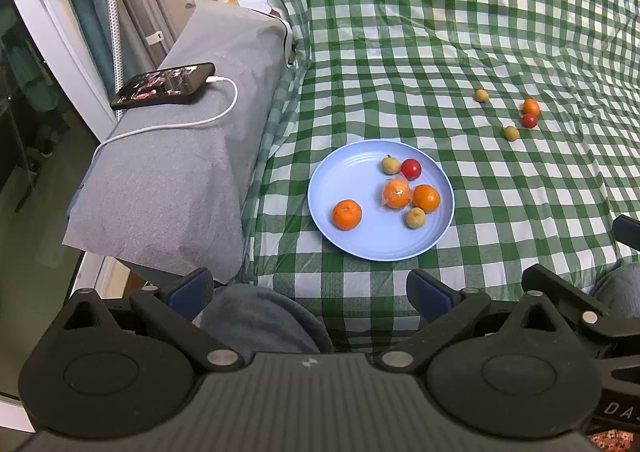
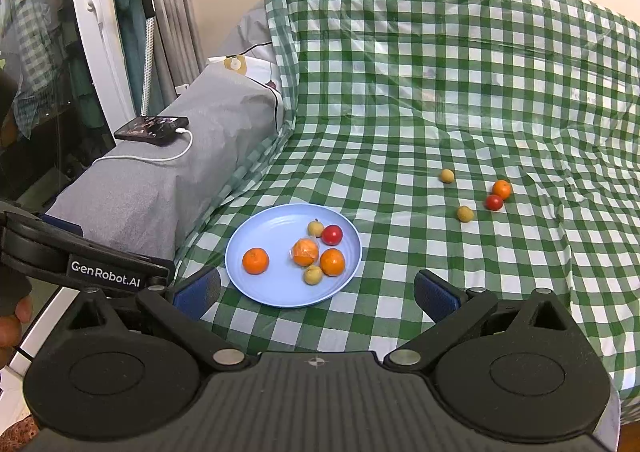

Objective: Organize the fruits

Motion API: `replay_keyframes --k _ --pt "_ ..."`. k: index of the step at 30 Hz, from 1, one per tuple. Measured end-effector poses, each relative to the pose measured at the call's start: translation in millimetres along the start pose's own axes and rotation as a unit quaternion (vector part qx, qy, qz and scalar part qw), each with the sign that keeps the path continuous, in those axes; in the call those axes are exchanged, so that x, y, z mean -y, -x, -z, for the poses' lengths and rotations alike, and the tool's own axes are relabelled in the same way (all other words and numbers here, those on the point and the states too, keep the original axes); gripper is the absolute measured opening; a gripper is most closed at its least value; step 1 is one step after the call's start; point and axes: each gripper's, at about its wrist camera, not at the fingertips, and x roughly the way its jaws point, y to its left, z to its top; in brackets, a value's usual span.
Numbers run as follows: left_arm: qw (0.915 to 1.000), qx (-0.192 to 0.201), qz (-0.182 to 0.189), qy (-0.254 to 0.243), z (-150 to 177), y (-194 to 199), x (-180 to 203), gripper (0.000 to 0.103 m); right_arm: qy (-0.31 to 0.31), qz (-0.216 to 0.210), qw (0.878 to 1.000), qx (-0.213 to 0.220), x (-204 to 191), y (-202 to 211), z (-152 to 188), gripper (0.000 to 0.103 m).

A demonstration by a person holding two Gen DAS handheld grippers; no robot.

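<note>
From the left wrist view, the left gripper [image 1: 308, 290] hangs released above the near edge of the bed [image 1: 400, 52], jaws spread wide and holding nothing. A blue plate [image 1: 372, 244] rests on the green checked cloth [image 1: 520, 212] ahead of it and carries six fruits: three oranges, one of them an orange in a clear wrapper [image 1: 397, 193], a red fruit [image 1: 411, 169], and two small tan fruits. Four loose fruits lie well apart from the plate, to its far right: a tan fruit [image 1: 481, 95], a second tan fruit [image 1: 511, 133], a small orange [image 1: 531, 107] and a loose red fruit [image 1: 529, 120], the last two touching. A phone [image 1: 164, 86] on a white cable sits on the grey ledge [image 1: 168, 180] at left.

From the right wrist view, the right gripper [image 2: 316, 294] is likewise released and empty, near the plate's front rim [image 2: 280, 300]. The four loose fruits lie ahead and to its right, so this gripper appears better placed for them. Judged advice: take the isolated tan fruits first; for the touching pair, close across one fruit from the free side so the neighbour is not nudged, since round fruit will likely roll on the slick, creased cloth. Release low over a bare part of the plate.
</note>
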Motion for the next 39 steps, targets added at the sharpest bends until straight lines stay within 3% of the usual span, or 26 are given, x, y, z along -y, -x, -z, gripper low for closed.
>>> replay_keyframes --k 28,33,39 --pt "0.9991 -0.041 -0.002 -0.014 -21 -39 16 0.103 -0.037 -0.001 0.999 -0.038 17 -40 4 0.102" --pt "0.9985 -0.047 0.015 -0.023 -38 -52 36 0.103 -0.069 0.031 0.996 -0.039 46 -53 4 0.102" --pt "0.9961 -0.037 0.058 -0.054 -66 -78 87 0.103 -0.116 0.101 0.988 -0.034 106 -68 6 0.102"
